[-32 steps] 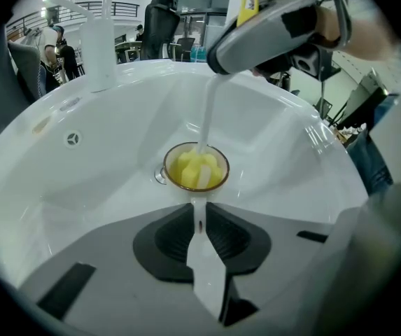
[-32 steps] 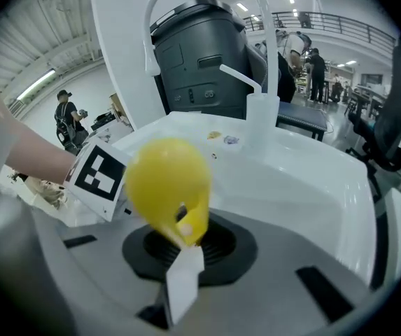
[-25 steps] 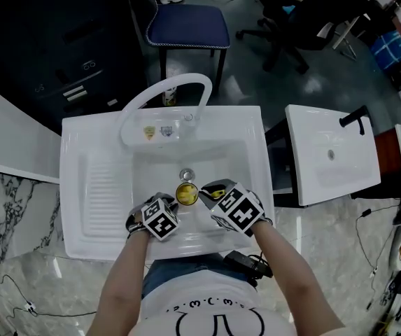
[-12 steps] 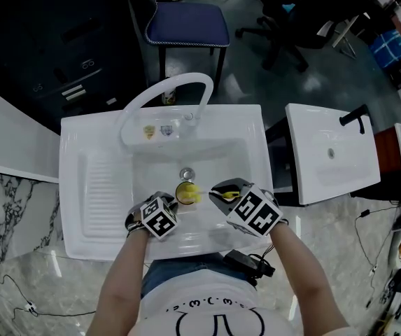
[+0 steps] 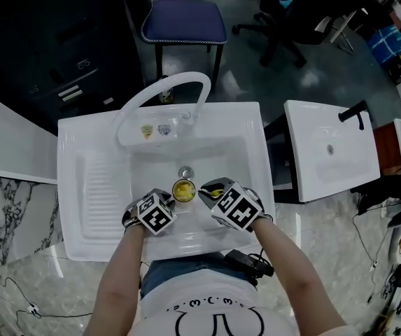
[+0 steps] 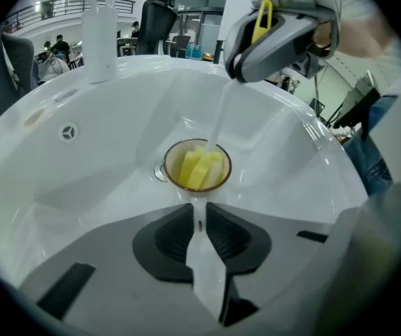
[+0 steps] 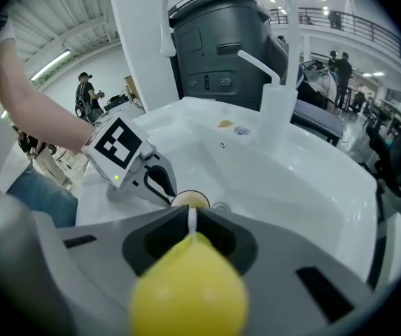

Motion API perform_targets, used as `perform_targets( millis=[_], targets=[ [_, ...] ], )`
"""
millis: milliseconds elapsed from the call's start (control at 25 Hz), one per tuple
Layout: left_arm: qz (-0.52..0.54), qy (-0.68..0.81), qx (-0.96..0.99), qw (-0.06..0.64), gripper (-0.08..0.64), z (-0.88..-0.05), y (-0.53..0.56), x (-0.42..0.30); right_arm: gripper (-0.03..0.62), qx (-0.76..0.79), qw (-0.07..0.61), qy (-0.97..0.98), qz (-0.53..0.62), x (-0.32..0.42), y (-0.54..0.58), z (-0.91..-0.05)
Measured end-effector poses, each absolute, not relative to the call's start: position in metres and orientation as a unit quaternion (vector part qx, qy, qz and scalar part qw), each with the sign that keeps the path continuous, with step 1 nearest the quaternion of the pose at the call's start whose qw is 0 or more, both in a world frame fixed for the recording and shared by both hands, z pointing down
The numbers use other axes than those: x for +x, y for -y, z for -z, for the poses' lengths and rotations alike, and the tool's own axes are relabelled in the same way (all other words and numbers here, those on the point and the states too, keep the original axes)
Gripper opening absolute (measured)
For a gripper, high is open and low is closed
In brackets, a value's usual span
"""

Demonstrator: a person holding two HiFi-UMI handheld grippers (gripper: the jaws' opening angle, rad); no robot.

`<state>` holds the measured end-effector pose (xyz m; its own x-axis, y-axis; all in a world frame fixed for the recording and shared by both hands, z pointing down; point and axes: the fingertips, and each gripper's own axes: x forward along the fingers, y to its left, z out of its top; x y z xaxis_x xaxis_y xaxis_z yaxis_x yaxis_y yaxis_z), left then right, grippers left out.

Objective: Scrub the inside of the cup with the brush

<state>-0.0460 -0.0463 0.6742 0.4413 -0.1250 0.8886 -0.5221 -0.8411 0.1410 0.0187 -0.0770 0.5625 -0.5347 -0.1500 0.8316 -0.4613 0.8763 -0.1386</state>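
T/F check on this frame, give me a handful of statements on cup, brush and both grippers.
1. The brush has its yellow head inside the cup. True.
2. The left gripper is open and empty. False: it is shut on the cup's pale handle.
3. The right gripper holds the brush. True.
4. The cup stands on the ribbed draining board. False: it sits in the basin, right next to the drain.
5. The cup lies on its side. False: it is upright, mouth up.
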Motion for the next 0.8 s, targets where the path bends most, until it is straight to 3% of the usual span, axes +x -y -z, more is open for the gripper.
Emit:
perform_targets(
  millis=[360,560,800],
  targets=[
    [-0.534,0.175,0.812,0.160,0.080,-0.692,0.045,-0.045,0.041,0.194,0.441,0.855,-0.190,0.022,0.080,-0.564],
    [-0.468,0.188,0.846,0.172,0.080,-0.669,0.053,-0.036,0.041,0.224,0.419,0.850,-0.226,0.036,0.085,-0.561],
    [-0.475,0.181,0.847,0.156,0.083,-0.669,0.049,-0.037,0.041,0.227,0.412,0.851,-0.234,0.038,0.081,-0.561]
  ],
)
